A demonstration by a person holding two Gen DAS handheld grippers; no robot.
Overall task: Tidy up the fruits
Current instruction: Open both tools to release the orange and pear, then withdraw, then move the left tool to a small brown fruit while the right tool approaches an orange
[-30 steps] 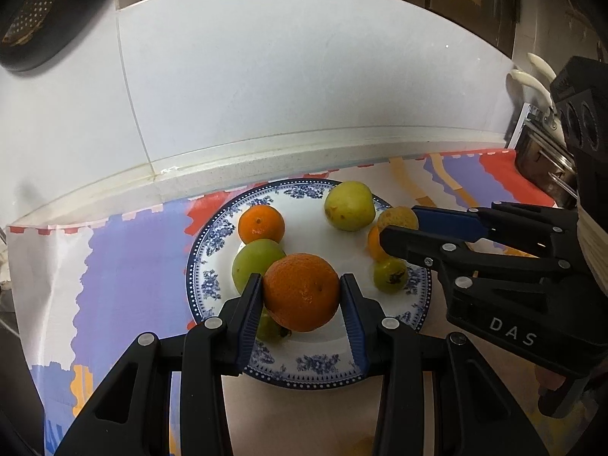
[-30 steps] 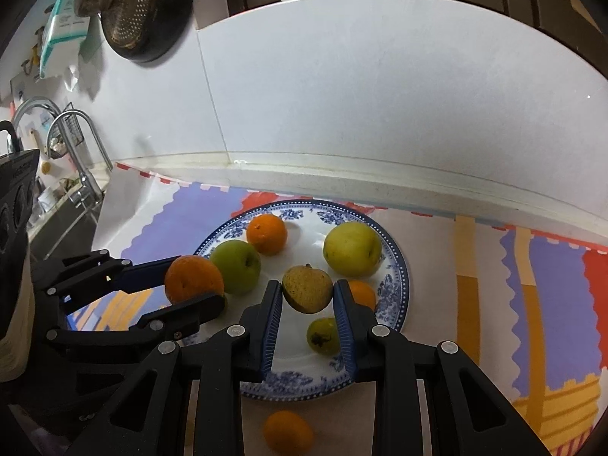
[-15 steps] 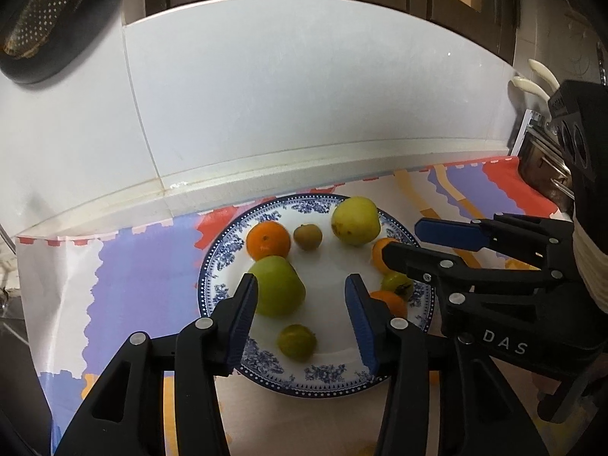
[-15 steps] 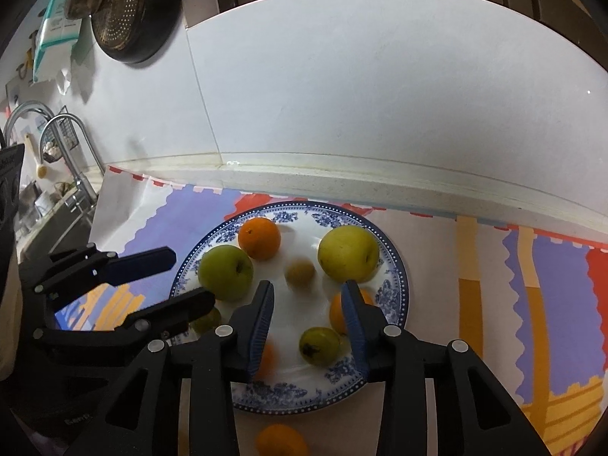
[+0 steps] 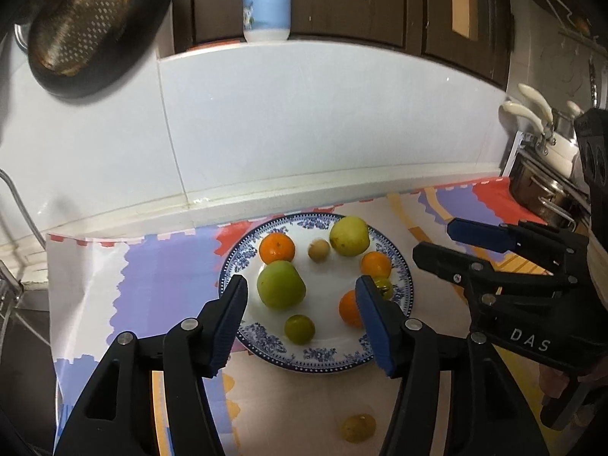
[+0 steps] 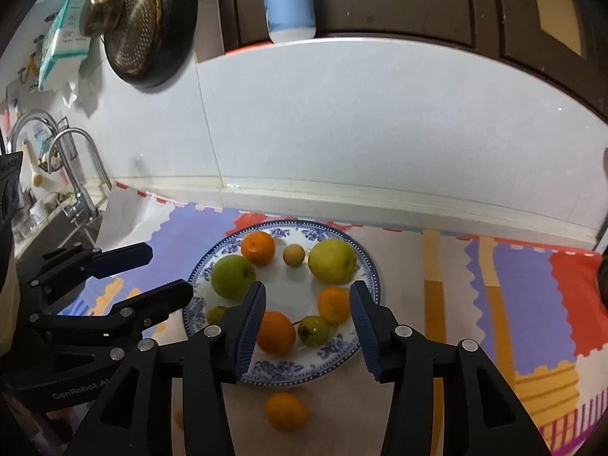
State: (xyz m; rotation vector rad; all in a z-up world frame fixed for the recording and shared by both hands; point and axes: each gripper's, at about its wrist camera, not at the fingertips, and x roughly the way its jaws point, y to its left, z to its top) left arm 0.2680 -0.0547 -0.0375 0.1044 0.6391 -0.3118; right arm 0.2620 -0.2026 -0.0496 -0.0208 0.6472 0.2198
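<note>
Now we hold both tools empty above the blue-patterned plate (image 6: pixel 366 266): the left gripper (image 5: pixel 300 319) and the right gripper (image 6: pixel 307 323) each have their jaws spread wide, gripping nothing. Eight fruits lie on the plate: a green apple (image 6: pixel 231 275), a yellow-green pear (image 6: pixel 332 261), a small orange (image 6: pixel 258 247) at the back, a pale round fruit (image 6: pixel 294 255) between those two, another small orange (image 6: pixel 333 304) near the right rim, a larger orange (image 6: pixel 276 332) at the front, and two small green fruits, one (image 6: pixel 314 330) just beside the larger orange and one (image 6: pixel 216 314) at the left rim.

We judge the gathering nearly done, since one orange fruit (image 6: pixel 285 411) lies off the plate on the patterned mat (image 6: pixel 524 296), just in front of the rim and below the right tool. Our next move would likely be to draw the right gripper back and down, straddle that stray fruit and close gently, as round fruit may roll away.

Space is tight: the two tools sit near each other over the plate, and its front is crowded, so a placed fruit could nudge others. Behind stand a white tiled wall (image 6: pixel 380 121), a blue bottle (image 6: pixel 288 0) on the ledge, a hanging strainer (image 6: pixel 133 26) and a tap (image 6: pixel 72 163) to the left.
</note>
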